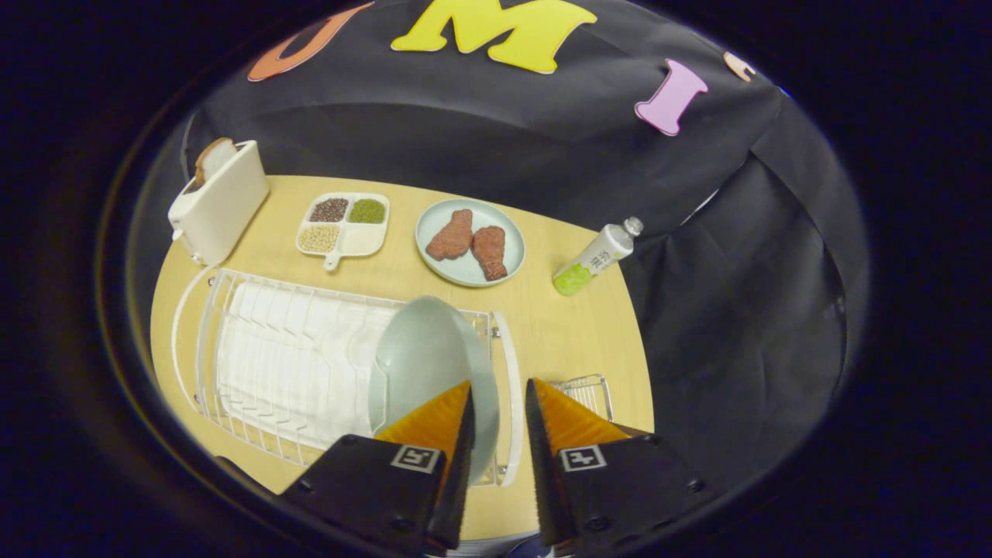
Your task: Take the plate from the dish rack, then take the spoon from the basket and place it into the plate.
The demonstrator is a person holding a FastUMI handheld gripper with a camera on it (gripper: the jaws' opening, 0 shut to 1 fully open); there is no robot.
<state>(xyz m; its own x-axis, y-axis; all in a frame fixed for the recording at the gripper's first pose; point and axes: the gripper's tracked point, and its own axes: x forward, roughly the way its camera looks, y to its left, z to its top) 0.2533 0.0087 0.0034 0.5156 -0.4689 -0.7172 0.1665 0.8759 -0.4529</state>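
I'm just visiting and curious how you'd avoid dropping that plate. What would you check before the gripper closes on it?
1. Gripper open: ok, its fingers stand apart.
2. Plate standing on edge at the near end of the dish rack: ok.
3. Plate rim between the fingers: ok, the rim runs into the gap beside the left finger.
4. Both fingers pressing the plate: not ok, no grip yet.
5. How far the rim reaches into the gap: cannot tell, the fingers hide it.
6. Wire basket beside the rack: the spoon inside, cannot tell.
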